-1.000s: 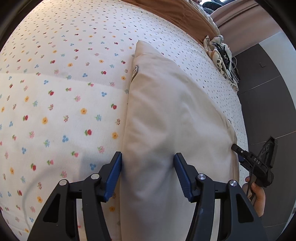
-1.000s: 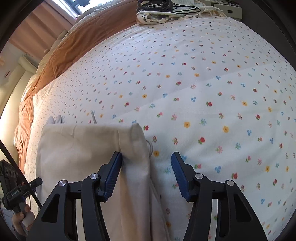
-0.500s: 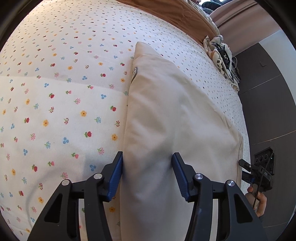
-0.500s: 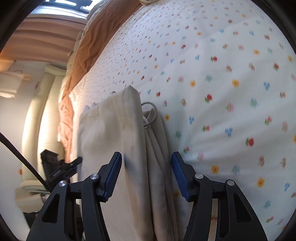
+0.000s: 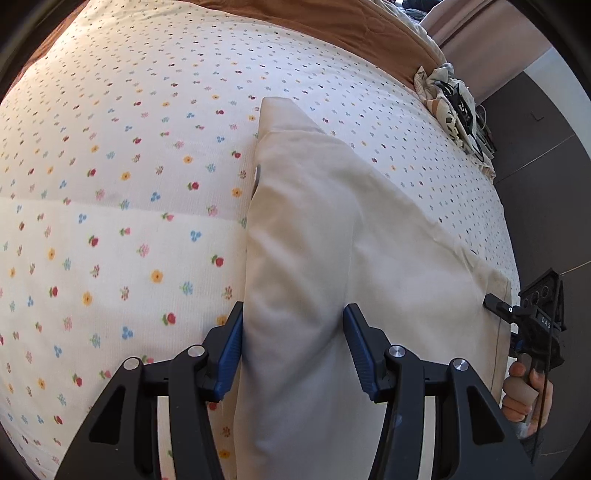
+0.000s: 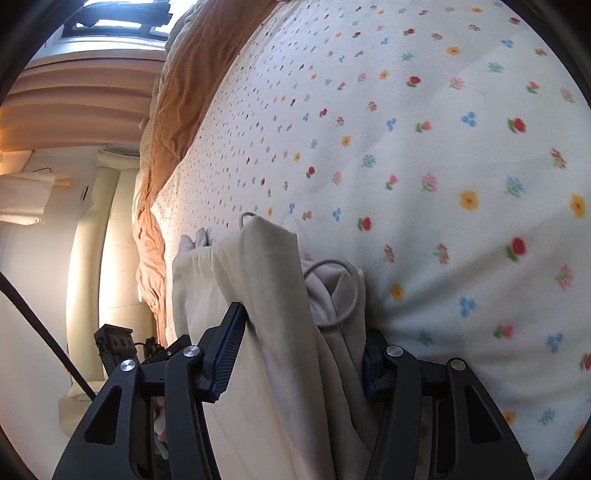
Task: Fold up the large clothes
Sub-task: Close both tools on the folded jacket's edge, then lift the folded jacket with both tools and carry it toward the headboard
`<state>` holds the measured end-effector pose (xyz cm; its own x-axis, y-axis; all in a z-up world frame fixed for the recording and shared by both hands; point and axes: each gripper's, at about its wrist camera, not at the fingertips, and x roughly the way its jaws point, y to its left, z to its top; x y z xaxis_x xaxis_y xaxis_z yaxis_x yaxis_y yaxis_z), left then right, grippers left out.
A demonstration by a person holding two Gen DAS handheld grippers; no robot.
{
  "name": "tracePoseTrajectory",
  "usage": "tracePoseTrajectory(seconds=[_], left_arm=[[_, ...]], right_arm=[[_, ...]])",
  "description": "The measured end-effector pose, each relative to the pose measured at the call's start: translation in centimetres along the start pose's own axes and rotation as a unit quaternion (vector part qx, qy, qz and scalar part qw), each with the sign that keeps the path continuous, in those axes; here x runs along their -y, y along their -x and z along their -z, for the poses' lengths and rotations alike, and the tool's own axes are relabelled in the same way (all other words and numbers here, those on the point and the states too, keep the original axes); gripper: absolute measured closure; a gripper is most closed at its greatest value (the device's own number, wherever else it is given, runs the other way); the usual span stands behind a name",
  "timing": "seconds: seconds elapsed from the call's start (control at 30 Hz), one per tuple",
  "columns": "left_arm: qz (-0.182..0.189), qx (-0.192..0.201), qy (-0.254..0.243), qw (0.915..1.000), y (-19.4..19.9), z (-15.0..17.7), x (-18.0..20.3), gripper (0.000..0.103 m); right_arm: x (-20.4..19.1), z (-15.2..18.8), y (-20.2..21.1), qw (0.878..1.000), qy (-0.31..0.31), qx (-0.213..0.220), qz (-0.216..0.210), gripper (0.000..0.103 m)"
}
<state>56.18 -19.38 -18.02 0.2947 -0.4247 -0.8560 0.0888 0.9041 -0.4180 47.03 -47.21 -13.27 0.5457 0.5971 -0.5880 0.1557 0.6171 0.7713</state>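
Note:
A beige garment (image 5: 332, 221) lies folded lengthwise on the flowered bed sheet (image 5: 110, 184). My left gripper (image 5: 293, 321) straddles its near folded edge. Its jaws are closing, and the thick fold fills the gap with both blue pads against it. In the right wrist view my right gripper (image 6: 303, 325) grips the bunched other end of the garment (image 6: 266, 266), where a drawstring loop (image 6: 343, 280) sticks out. The cloth hides its right pad. The right gripper (image 5: 498, 306) also shows at the garment's far corner, held by a hand (image 5: 524, 391).
A brown blanket (image 5: 351, 22) runs along the bed's far side. A crumpled cloth with black cables (image 5: 454, 107) sits near the bed's corner. Dark floor (image 5: 535, 166) lies beyond the bed's edge. Curtains (image 6: 74, 92) and a pale padded wall stand past the bed.
The right gripper dropped and rolled onto the garment's end, so the cloth and drawstring are now bunched between its jaws. The left jaws narrowed on the fold and shifted a little.

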Motion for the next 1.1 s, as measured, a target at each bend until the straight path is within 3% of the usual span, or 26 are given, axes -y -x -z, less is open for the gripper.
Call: tracePoseTrajectory(seconds=[0.13,0.2,0.3,0.67,1.1], left_arm=[[-0.013,0.0,-0.011,0.9999,-0.2,-0.4,0.6,0.061],[-0.019,0.007,-0.021,0.9996,0.3,-0.3,1.1,0.07],[-0.019,0.021,-0.024,0.9993,1.4,0.1,1.3,0.079],[0.012,0.092,-0.046,0.9946,9.2,2.0,3.1,0.084],[0.07,0.163,-0.071,0.9816,19.1,6.2,6.1,0.086]], right_arm=[[-0.9,0.9,0.3,1.0,0.005,0.002,0.014,0.065],[-1.9,1.4,0.7,1.0,0.014,0.008,0.02,0.078],[-3.6,2.5,1.8,0.999,0.035,0.028,0.026,0.085],[-10.2,9.6,8.1,0.989,0.105,0.104,0.022,0.088],[-16.1,21.4,17.9,0.961,0.163,0.216,0.05,0.088]])
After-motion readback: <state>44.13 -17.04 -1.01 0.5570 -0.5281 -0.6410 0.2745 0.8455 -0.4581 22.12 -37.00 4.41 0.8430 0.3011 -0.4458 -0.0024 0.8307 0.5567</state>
